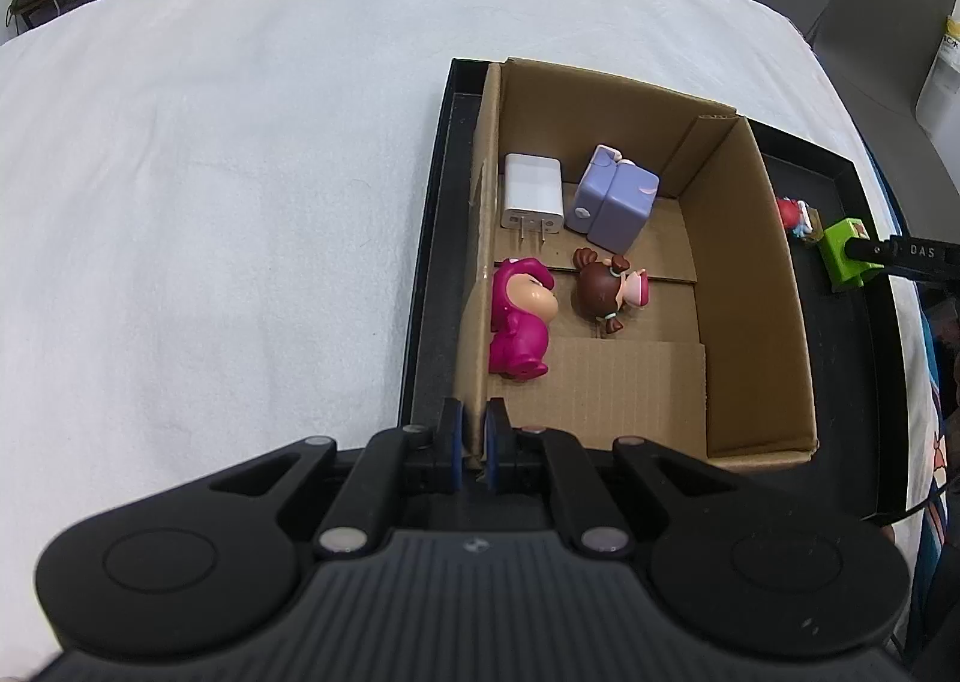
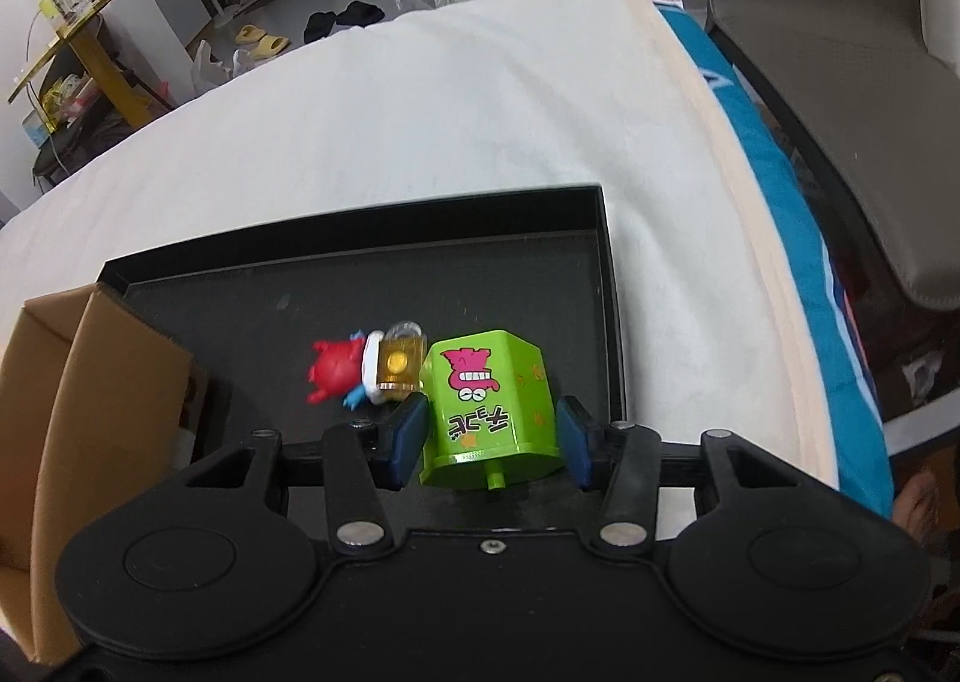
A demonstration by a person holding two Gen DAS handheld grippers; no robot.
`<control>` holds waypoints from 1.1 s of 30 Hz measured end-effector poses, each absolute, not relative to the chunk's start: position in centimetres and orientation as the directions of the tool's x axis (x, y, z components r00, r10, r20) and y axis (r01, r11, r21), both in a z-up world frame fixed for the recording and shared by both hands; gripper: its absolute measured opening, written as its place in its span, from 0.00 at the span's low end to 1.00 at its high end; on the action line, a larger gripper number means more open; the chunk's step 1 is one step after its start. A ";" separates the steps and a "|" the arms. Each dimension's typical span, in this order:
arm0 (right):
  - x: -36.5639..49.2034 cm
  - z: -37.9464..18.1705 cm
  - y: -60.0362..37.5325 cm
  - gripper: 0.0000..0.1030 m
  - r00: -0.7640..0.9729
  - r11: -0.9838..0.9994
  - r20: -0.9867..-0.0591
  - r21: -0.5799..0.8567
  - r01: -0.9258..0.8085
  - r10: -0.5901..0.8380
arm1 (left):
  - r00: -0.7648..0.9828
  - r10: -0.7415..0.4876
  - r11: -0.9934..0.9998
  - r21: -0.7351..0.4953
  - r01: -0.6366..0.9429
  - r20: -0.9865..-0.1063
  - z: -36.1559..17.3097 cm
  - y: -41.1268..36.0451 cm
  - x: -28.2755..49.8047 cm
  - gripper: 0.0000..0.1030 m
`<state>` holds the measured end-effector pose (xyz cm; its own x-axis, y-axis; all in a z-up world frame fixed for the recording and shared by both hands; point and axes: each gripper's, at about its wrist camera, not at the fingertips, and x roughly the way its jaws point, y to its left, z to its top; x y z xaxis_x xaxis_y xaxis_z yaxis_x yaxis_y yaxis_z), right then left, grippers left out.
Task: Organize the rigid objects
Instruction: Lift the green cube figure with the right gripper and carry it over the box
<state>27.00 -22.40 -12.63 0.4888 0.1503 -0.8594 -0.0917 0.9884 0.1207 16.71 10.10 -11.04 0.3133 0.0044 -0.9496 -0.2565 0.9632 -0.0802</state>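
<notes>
In the black tray (image 2: 360,286), lower centre: green toy box (image 2: 489,400) between right hand-held gripper (image 2: 489,436) pads
Lower centre, left hand-held gripper (image 1: 474,442) clamped shut on cardboard box (image 1: 750,286) wall

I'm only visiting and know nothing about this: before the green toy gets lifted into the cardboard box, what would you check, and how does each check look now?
1. Right hand-held gripper straddles the green toy: ok.
2. Both pads press the toy: cannot tell; a gap seems to show at the right one.
3. Left hand-held gripper pinches the cardboard box wall: ok.
4. Free floor in the box beside the pink figure: ok.
5. Red figure clear of the toy: not ok, its yellow mug touches the toy.
</notes>
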 end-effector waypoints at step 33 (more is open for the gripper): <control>25.9 -14.9 -23.9 0.46 0.399 0.927 -0.851 0.375 0.008 0.341 | 0.297 0.008 0.964 -0.071 -0.255 -0.955 -11.2 10.0 17.0 0.06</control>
